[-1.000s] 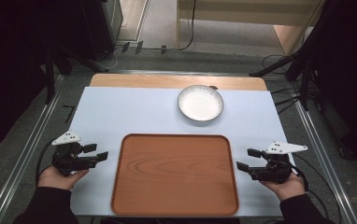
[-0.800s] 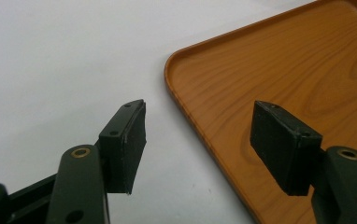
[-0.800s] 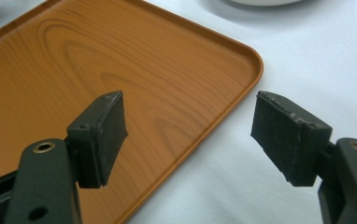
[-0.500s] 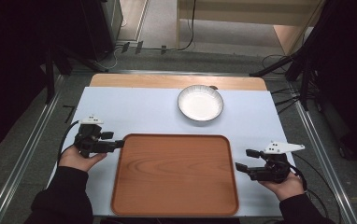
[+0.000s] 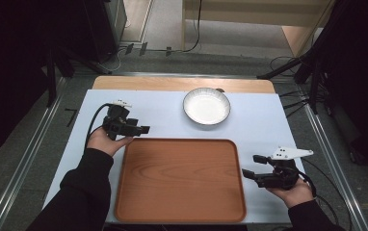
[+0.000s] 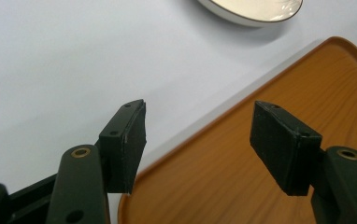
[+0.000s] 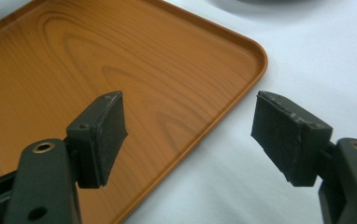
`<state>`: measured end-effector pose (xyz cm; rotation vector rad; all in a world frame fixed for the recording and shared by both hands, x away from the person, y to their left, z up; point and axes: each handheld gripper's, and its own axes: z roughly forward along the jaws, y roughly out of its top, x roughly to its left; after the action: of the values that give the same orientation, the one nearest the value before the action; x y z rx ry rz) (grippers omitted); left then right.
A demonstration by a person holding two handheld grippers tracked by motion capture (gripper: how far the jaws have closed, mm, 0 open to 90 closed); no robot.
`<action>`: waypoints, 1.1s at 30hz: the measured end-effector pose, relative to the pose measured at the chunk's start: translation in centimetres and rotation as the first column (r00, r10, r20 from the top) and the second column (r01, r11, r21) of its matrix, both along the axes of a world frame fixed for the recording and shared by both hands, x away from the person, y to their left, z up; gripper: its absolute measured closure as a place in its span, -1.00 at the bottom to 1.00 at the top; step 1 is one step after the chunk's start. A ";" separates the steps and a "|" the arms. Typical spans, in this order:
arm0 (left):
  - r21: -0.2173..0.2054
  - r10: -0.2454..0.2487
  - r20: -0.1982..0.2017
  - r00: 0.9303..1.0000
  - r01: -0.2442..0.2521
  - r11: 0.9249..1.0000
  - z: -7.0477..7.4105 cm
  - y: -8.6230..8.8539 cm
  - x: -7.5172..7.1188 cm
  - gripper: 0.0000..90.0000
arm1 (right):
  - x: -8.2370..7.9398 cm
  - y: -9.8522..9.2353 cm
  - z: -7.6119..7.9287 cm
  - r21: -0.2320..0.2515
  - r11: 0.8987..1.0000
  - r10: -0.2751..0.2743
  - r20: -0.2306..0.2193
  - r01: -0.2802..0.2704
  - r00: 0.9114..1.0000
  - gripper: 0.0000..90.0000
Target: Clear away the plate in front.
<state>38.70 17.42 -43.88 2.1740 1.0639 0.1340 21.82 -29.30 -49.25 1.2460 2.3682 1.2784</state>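
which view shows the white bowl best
The high view: the white bowl shows whole, beyond the wooden tray. The left gripper view catches just its near rim at the top edge; the right gripper view gives no clear look.

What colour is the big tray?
The tray is orange-brown with a wood-grain pattern, clearest in the right gripper view.

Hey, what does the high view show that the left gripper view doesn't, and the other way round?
High view alone: the whole white bowl beyond the tray, both hands with their tongs, the left tongs at the tray's far left corner and the right tongs at its right edge, plus the floor and cables around the table.

Left gripper view alone: a close look between the left tongs' two pads, standing wide apart with nothing between them, over the tray's corner.

Both: the wooden tray, the bowl's rim, and the pale table cover.
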 end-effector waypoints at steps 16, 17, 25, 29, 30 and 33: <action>0.032 -0.027 0.002 1.000 0.027 0.999 0.7 -5.0 4.8 -0.19 | 0.1 0.1 -0.2 0.005 1.000 0.006 -0.004 -0.006 1.000 -0.41; 0.030 -0.027 0.001 1.000 0.027 0.999 0.6 -5.3 5.1 -0.19 | 0.1 0.1 -0.2 0.004 1.000 0.007 -0.008 -0.007 1.000 -0.41; 0.022 0.011 -0.016 1.000 -0.011 1.000 -0.4 -8.0 7.6 -0.18 | 0.1 0.2 -0.2 0.007 1.000 0.008 -0.006 -0.008 1.000 -0.41; -0.013 0.049 -0.039 0.998 -0.049 0.999 -1.5 -9.2 8.9 -0.14 | 0.1 0.1 -0.2 0.010 1.000 0.008 -0.008 -0.008 1.000 -0.41; -0.007 0.055 -0.037 0.998 -0.056 0.998 -1.8 -9.5 9.1 -0.14 | 0.1 0.1 -0.2 0.010 1.000 0.008 -0.008 -0.008 1.000 -0.41; 0.009 0.076 -0.033 0.997 -0.076 0.997 -2.6 -10.9 9.9 -0.12 | 0.1 0.1 -0.2 0.011 1.000 0.009 -0.008 -0.009 1.000 -0.40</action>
<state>48.60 6.56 -46.51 2.1502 1.1669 0.1370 21.95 -29.18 -49.46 1.2468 2.3783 1.2935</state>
